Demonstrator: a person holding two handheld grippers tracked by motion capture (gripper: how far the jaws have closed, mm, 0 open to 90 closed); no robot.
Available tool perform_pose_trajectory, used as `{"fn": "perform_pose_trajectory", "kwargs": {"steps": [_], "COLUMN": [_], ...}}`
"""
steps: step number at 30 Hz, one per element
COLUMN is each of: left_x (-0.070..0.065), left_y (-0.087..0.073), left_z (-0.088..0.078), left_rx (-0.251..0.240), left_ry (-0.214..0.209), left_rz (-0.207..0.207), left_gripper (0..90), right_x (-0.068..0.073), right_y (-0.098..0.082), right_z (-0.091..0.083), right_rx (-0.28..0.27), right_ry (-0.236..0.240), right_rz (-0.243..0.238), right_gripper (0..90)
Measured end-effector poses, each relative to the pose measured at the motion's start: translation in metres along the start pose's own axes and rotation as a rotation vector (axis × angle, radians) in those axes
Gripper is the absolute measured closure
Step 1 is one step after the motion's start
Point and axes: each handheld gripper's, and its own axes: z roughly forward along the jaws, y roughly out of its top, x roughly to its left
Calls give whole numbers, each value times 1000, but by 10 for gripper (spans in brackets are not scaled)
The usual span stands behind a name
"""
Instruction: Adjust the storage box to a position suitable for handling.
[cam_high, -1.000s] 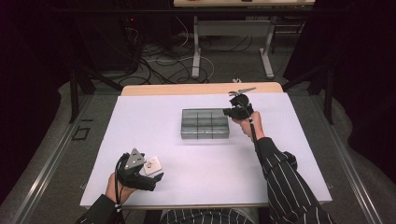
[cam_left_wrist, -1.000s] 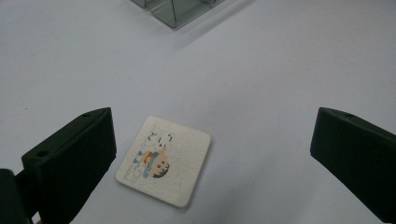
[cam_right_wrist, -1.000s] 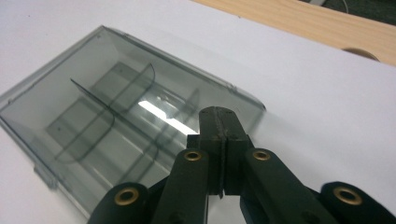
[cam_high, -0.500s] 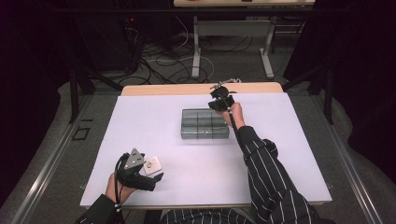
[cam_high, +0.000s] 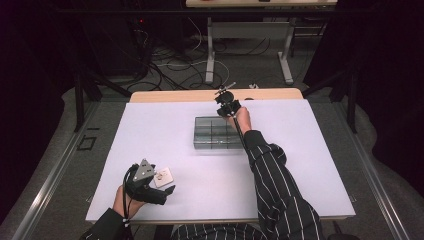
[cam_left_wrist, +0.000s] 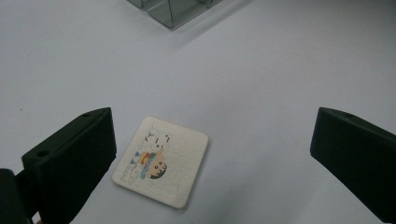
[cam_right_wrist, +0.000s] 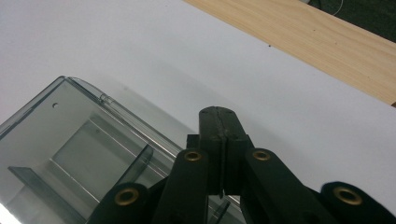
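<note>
A small square card (cam_left_wrist: 161, 161) with a cartoon picture lies flat on the white table top, nearer the left jaw of my left gripper (cam_left_wrist: 212, 128), whose jaws stand wide open on either side of it without touching it. In the high view that gripper (cam_high: 159, 184) rests at the near left of the table beside the card (cam_high: 163, 176). A clear compartment box (cam_high: 217, 132) sits mid-table. My right gripper (cam_high: 223, 100) hovers over the box's far edge, jaws pressed together with nothing between them (cam_right_wrist: 219, 116); the clear box (cam_right_wrist: 84, 154) is just below it.
The white sheet (cam_high: 310, 150) covers most of the table, and a strip of bare wood (cam_right_wrist: 303, 32) shows along the far edge. Beyond the table are cables on the floor and the legs of another table (cam_high: 210, 55). Metal rails run along both sides.
My right gripper has moved left along the far side of the clear box, still shut. The left gripper and the card have stayed where they were.
</note>
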Motion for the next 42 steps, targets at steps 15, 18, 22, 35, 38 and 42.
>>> {"fn": "perform_pose_trajectory", "kwargs": {"steps": [15,18,22,35,38,42], "left_x": [0,0,0,-1,-1,-1], "left_y": [0,0,0,1,1,1], "left_z": [0,0,0,0,0,0], "left_rx": [3,3,5,8,7,7], "left_ry": [-3,-3,-3,3,3,3], "left_rz": [3,3,4,2,1,2], "left_gripper": [5,5,5,5,5,5], "right_x": [9,9,13,21,24,27], "right_y": [-2,-4,-8,-20,-20,-25], "right_z": [3,1,-2,-9,-17,-18], "right_rx": [9,11,0,-20,57,22], "right_ry": [-13,0,11,33,27,45], "right_rz": [-33,-58,-58,-87,-107,-113], "right_gripper": [900,900,900,900,900,900]}}
